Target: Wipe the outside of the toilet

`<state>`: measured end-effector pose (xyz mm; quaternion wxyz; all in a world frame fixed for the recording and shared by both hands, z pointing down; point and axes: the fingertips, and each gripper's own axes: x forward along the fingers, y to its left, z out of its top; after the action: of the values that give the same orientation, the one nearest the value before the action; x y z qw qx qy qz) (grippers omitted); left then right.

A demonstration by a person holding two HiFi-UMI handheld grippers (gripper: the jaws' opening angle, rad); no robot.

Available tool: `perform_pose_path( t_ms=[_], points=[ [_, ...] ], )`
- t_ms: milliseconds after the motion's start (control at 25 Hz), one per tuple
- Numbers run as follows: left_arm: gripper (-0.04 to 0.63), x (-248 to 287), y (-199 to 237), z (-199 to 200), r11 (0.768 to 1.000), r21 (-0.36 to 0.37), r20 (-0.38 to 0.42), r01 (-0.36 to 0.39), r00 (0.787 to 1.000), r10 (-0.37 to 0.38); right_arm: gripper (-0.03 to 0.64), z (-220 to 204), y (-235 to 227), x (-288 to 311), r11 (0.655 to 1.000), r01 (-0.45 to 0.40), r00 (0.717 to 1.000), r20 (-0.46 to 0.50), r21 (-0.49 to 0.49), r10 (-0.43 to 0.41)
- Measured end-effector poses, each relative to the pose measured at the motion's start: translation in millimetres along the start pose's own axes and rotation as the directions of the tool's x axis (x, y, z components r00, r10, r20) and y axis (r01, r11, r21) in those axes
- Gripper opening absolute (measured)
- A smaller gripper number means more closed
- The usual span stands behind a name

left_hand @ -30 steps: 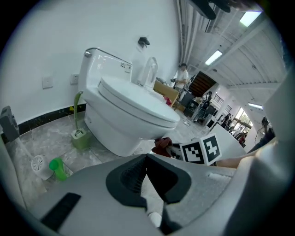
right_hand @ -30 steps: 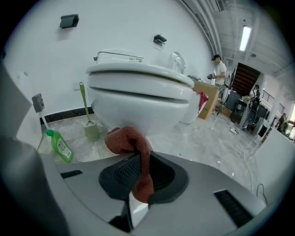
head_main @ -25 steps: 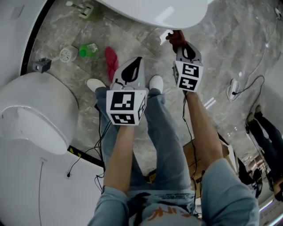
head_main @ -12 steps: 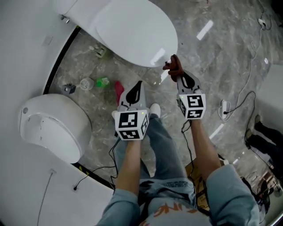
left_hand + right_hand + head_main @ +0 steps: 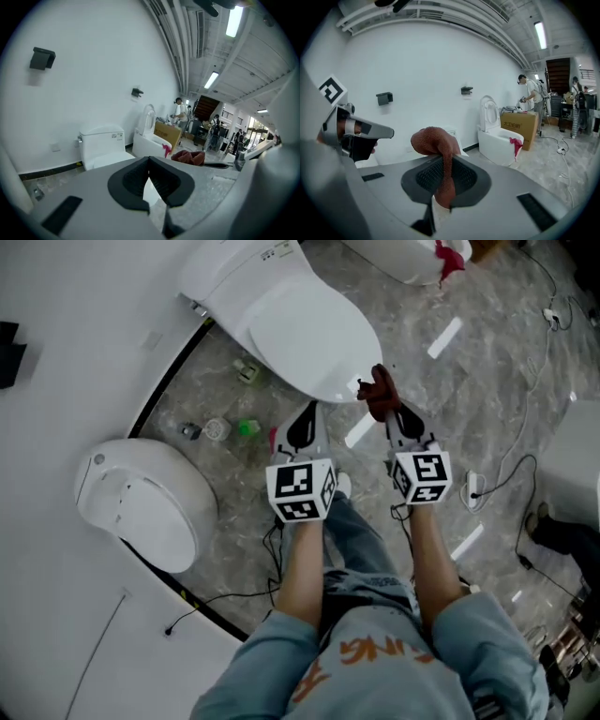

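Observation:
A white toilet with its lid down stands against the wall, its front rim just ahead of both grippers. My right gripper is shut on a dark red cloth, which bunches above the jaws beside the bowl's front right edge. In the right gripper view the cloth hangs pinched between the jaws of that gripper. My left gripper hovers near the bowl's front, its jaws together with nothing in them. The left gripper view shows this gripper, the tank and the cloth.
A second white toilet stands at the left. A third toilet, lid up and with a red rag on it, stands by a cardboard box. A green bottle, small items and cables lie on the marble floor. People stand far off.
The view has pulled back, so the whole toilet and its tank now show. Both grippers stay just before the bowl's front. The right one still holds the cloth.

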<state>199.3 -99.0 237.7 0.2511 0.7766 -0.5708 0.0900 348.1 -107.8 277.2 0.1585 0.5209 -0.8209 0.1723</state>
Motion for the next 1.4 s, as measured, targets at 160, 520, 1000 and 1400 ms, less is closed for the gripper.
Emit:
perform_pose_path(
  t_ms=[160,520,1000,1400],
  points=[
    [-0.006,-18.4,-7.6,50.4,0.999,0.003,0.09,-0.034,0.995,0.033,0.031,60.0,4.7,-18.4,1.0,-0.017,0.996,0.09,0.018,0.015],
    [-0.006,-59.5,-33.3,152.6,0.993,0.1,0.237,-0.059,0.971,0.034,0.031,173.5,12.4,-58.1,0.999,-0.019,0.972,0.234,0.045,0.008],
    [-0.006,-94.9,-40.7,246.7,0.973,0.177,0.414,-0.148,0.908,0.063,0.032,275.0,31.8,-75.5,0.993,-0.071,0.917,0.387,-0.091,0.1],
    [-0.006,-91.6,-66.9,243.7,0.971,0.21,0.404,-0.111,0.915,0.017,0.032,276.7,29.7,-86.1,0.991,-0.08,0.912,0.393,-0.106,0.116]
  ],
)
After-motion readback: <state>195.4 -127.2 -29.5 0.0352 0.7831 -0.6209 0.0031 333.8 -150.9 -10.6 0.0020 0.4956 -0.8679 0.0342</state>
